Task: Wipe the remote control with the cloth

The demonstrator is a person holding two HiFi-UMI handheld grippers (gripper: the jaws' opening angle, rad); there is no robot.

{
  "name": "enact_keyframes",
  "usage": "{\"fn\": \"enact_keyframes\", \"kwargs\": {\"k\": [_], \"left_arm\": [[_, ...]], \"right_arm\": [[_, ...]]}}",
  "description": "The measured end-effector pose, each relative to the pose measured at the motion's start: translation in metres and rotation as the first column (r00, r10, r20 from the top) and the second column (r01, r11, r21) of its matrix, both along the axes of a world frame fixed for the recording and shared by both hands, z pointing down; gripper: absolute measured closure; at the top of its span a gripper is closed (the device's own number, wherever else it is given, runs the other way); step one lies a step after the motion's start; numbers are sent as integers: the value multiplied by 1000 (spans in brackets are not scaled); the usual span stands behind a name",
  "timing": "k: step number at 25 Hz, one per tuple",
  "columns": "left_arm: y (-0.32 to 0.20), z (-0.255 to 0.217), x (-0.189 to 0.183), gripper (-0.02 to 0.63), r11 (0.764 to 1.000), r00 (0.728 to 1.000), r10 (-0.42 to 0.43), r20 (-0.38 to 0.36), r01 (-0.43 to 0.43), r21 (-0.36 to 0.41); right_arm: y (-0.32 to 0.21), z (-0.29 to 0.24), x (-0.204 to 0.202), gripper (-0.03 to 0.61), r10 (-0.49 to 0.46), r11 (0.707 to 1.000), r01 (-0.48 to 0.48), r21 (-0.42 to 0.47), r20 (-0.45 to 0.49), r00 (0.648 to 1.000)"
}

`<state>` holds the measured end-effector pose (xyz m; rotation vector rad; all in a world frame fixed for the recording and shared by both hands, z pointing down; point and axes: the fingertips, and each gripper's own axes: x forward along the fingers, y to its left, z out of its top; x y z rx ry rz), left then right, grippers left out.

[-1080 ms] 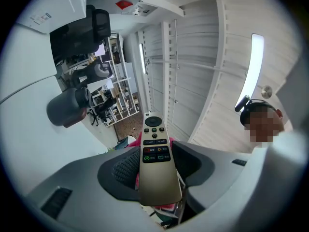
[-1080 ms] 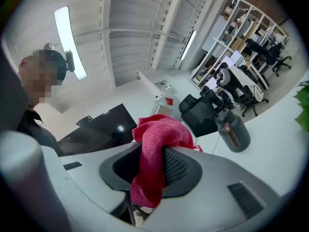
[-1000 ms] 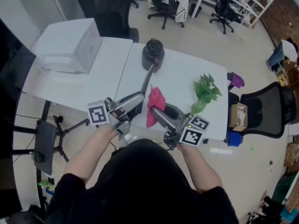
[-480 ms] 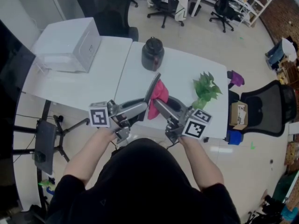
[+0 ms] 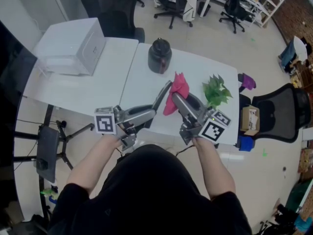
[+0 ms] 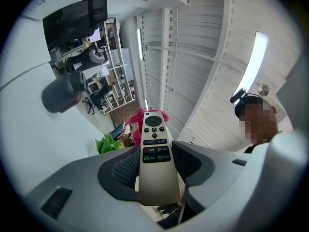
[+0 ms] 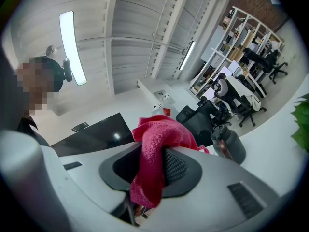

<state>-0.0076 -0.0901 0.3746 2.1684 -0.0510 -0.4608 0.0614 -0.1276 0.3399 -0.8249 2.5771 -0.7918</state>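
Observation:
My left gripper (image 5: 150, 112) is shut on the lower end of a slim gold remote control (image 5: 161, 97), which points up and to the right above the white table (image 5: 98, 89). In the left gripper view the remote (image 6: 154, 153) lies between the jaws with its buttons facing the camera, and pink cloth (image 6: 136, 123) shows behind its tip. My right gripper (image 5: 178, 100) is shut on the pink cloth (image 5: 178, 86), bunched and hanging between the pads (image 7: 177, 167). The cloth (image 7: 155, 144) sits right beside the remote's far end; whether they touch I cannot tell.
A dark jug (image 5: 159, 56) stands at the table's far edge and a green plant (image 5: 215, 93) near its right side. A white box (image 5: 73, 45) rests at the far left. A black office chair (image 5: 279, 114) stands right of the table.
The right gripper has carried the cloth up and to the right. The remote has swung to the right with it, from pointing nearly straight away to slanting toward the cloth.

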Motion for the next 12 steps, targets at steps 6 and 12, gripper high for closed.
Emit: {"fn": "enact_keyframes", "kwargs": {"k": [6,12], "left_arm": [[-56,49,-24,403,948,904,-308,297,267,172],[-104,141,-47,403,869,557,-494,667,333,366]], "right_arm": [[12,19,15,463,209,975,-161,154,-376,903],[30,48,16,463,309,950,-205,233,-631,711]]}}
